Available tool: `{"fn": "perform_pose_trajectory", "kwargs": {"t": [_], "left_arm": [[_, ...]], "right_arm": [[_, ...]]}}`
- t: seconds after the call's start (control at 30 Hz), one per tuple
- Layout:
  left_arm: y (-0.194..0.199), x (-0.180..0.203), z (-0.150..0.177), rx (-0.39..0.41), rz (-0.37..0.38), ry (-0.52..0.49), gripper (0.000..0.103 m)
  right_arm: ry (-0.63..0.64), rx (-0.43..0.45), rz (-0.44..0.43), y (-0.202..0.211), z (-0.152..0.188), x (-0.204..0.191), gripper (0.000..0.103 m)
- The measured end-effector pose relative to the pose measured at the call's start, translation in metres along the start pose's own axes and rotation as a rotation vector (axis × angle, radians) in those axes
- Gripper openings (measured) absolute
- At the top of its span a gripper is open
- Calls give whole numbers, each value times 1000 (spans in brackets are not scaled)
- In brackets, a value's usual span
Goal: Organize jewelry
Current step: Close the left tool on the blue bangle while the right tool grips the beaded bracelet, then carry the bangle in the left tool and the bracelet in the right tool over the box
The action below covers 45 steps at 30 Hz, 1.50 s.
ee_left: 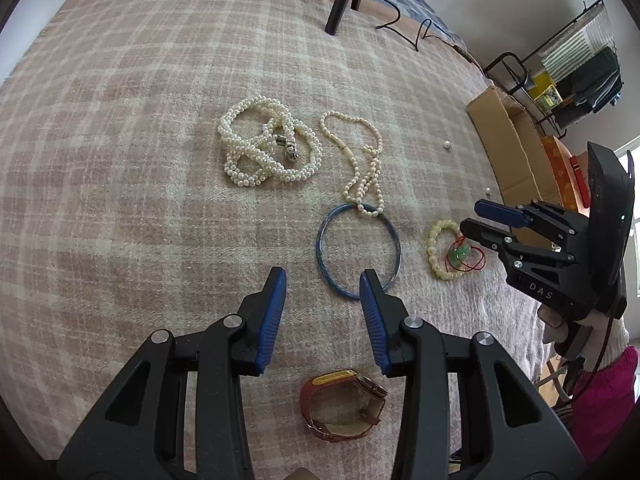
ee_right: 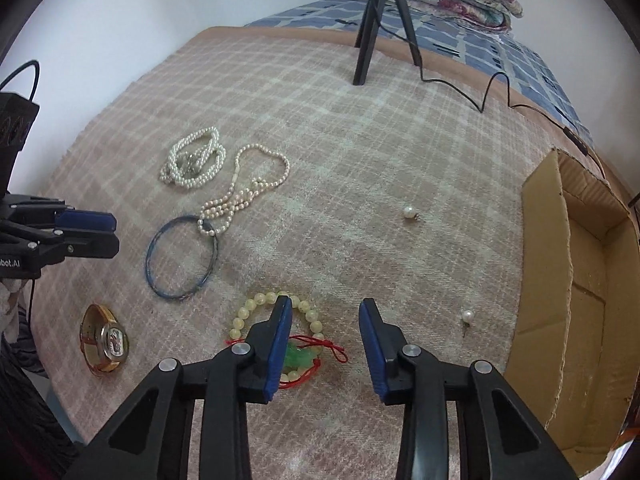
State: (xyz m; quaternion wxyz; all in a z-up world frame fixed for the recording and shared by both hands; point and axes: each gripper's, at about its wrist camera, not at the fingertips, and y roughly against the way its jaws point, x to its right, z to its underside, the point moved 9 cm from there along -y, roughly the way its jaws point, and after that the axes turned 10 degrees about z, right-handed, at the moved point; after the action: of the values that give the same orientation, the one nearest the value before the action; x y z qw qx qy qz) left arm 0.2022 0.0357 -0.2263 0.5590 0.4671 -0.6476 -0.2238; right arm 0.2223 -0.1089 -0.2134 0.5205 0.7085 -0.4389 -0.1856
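Observation:
Jewelry lies scattered on a plaid blanket [ee_left: 140,160]. My left gripper [ee_left: 322,284] is open above the cloth. The blue bangle [ee_left: 319,246] lies by its right finger and a red-strapped watch [ee_left: 344,408] lies below its jaws. Farther off are a thick pearl necklace [ee_left: 264,148] and a thin pearl strand [ee_left: 360,160] that overlaps the bangle. My right gripper [ee_right: 325,304] is open, with its left finger over a pale bead bracelet [ee_right: 248,312] that carries a red cord and a green charm. Nothing sits between either pair of pads.
An open cardboard box [ee_right: 580,280] stands at the blanket's right edge. Two loose pearl earrings [ee_right: 409,213] [ee_right: 467,316] lie near it. At the far side is a black tripod [ee_right: 368,40], with a cable [ee_right: 484,100] trailing right. The left gripper [ee_right: 116,234] shows at this view's left.

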Motion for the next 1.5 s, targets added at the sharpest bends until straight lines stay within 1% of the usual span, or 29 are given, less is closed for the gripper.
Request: {"fn": "perform_pose_trajectory", "kwargs": {"t": [0.07, 0.13, 0.43, 0.77, 0.87, 0.9, 0.97, 1.0, 1.07, 1.1, 1.2, 1.33, 1.5], "left_arm": [[-2, -1, 0, -4, -1, 3, 38], [-5, -1, 1, -11, 0, 3, 35], [-16, 1, -1, -30, 10, 19, 35], [-36, -3, -5, -52, -25, 23, 35], [-43, -4, -7, -56, -37, 16, 35], [-44, -4, -8, -56, -43, 6, 35], [-47, -4, -9, -53, -65, -21, 28], [-48, -3, -11, -48, -81, -34, 21], [-49, -4, -12, -40, -88, -44, 12], [-49, -4, -13, -36, -86, -42, 6], [-47, -2, -15, -27, -73, -40, 3], [-40, 6, -13, -15, -29, -36, 1], [-23, 22, -17, 30, -5, -77, 1]], "right_arm": [[28, -11, 14, -3, 0, -3, 33], [48, -20, 14, -6, 0, -8, 31], [112, -73, 41, -22, 6, -16, 27], [108, -76, 15, -30, 3, -16, 27], [116, -69, 16, -30, 3, -17, 25], [115, -67, 12, -30, 3, -18, 23], [117, -64, 8, -29, 4, -19, 19], [119, -62, 9, -28, 4, -19, 18], [120, -60, 12, -28, 4, -20, 16], [117, -60, 11, -27, 4, -20, 15], [108, -55, 17, -26, 3, -18, 6], [104, -48, 24, -23, 4, -17, 6], [94, -35, 32, -17, 7, -16, 5]]}}
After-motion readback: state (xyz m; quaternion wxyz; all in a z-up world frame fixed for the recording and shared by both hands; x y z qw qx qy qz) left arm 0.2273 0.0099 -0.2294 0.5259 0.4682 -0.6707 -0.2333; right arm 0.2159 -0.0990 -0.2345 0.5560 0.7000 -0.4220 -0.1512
